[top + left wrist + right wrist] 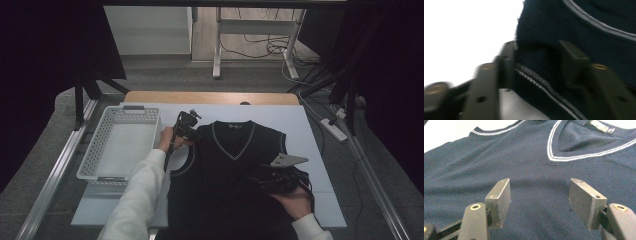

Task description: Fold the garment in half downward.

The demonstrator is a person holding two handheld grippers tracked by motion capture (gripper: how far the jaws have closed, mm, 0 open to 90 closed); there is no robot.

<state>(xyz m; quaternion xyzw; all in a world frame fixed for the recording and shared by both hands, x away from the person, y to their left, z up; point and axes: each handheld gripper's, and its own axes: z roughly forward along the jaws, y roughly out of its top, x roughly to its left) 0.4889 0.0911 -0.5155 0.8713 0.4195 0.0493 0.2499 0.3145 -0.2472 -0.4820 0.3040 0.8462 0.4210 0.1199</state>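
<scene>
A dark navy sleeveless V-neck vest (pixel 225 170) with white trim lies flat on the white mat, neck toward the far side. My left gripper (pixel 192 131) is at the vest's left shoulder. In the left gripper view, the trimmed armhole edge of the vest (pixel 536 75) is bunched between the jaws of my left gripper (pixel 537 65), and both pads touch the fabric. My right gripper (pixel 265 179) rests over the vest's right side at mid-body. Its jaws (pixel 544 200) stand wide apart above flat cloth (pixel 529 167), gripping nothing, and point toward the V-neck (pixel 554 147).
A white perforated basket (pixel 87 160) stands on the table's left, beside the left hand. The white mat (pixel 300 125) shows bare to the right of the vest. A wooden table edge (pixel 210 97) runs along the back, with floor cables beyond it.
</scene>
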